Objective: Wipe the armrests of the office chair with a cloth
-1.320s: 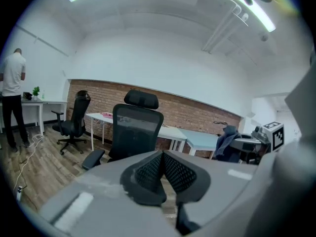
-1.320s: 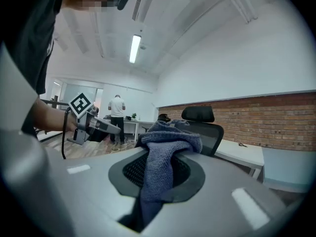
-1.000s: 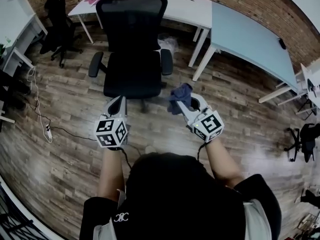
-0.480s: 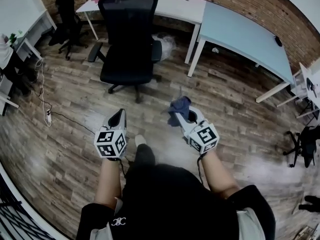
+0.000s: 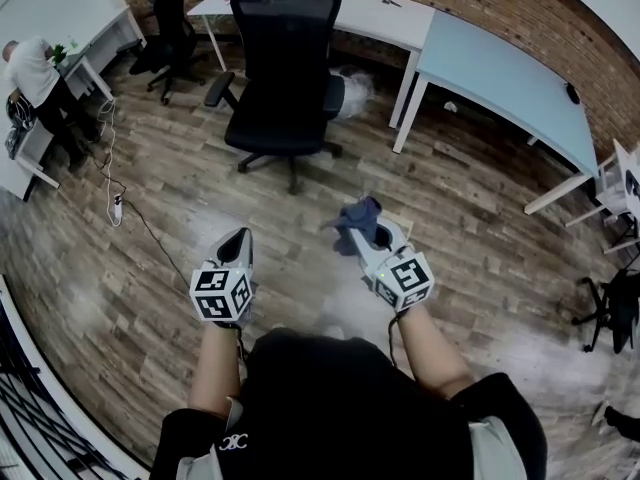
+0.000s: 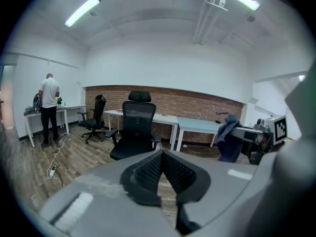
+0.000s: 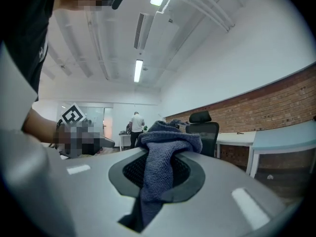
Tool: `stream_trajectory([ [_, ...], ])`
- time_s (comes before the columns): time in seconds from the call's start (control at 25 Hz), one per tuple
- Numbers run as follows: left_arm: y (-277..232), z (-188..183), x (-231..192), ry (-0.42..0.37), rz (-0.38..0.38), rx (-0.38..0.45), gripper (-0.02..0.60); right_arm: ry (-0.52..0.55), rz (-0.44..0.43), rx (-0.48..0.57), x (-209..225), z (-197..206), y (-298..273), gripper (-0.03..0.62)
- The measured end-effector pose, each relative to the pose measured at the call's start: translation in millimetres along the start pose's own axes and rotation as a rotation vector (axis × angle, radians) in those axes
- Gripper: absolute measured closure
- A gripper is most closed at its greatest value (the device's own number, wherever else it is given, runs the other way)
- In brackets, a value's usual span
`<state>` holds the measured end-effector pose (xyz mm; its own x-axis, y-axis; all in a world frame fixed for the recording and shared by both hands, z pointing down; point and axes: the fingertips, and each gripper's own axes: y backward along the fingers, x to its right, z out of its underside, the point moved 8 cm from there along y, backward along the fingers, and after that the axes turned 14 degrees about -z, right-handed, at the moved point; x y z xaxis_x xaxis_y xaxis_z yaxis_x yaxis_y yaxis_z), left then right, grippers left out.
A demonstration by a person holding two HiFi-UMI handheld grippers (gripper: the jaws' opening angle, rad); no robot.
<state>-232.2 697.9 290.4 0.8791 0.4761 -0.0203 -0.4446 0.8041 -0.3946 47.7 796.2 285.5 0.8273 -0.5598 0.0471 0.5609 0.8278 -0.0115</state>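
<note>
Wood floor (image 5: 480, 218) runs up to the black office chair (image 5: 285, 68), far from me. My right gripper (image 5: 358, 234) pinches the blue cloth (image 5: 358, 214). My left gripper (image 5: 238, 238) is squeezed together, empty.

Office w/ desks (image 5: 500, 68), black office chair (image 5: 285, 68), brick wall (image 5: 480, 6), wood floor (image 5: 150, 268).

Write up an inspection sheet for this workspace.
Surface: wood-plank floor.
Job's things: chair upright, ahead, untouched; cloth held, hanging from the jaws.
Clutter: pale bundle under the white desk.
Grippers: left gripper shut, empty; right gripper shut on cloth.
Cables: cable with power strip on the floor, left.
Surroundings: brick wall, blue desk, second chair, person far left.
</note>
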Motion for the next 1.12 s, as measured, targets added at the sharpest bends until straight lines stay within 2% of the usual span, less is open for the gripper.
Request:
stream_trajectory([
  [0.32,24,7,-44,0.007,-0.032,0.024,0.577,0.026,0.003,0.007,-30,-9,-38,0.545],
  [0.56,41,14,-91,0.046,-0.038,0.032,0.577,0.047,-0.014,-0.002,-65,-15,-75,0.545],
  [0.92,53,21,-124,0.056,-0.024,0.039,0.577,0.076,-0.023,-0.028,-98,-15,-100,0.545],
  [1.12,58,23,-133,0.06,-0.02,0.046,0.577,0.052,-0.029,-0.039,-107,-13,-106,0.546],
])
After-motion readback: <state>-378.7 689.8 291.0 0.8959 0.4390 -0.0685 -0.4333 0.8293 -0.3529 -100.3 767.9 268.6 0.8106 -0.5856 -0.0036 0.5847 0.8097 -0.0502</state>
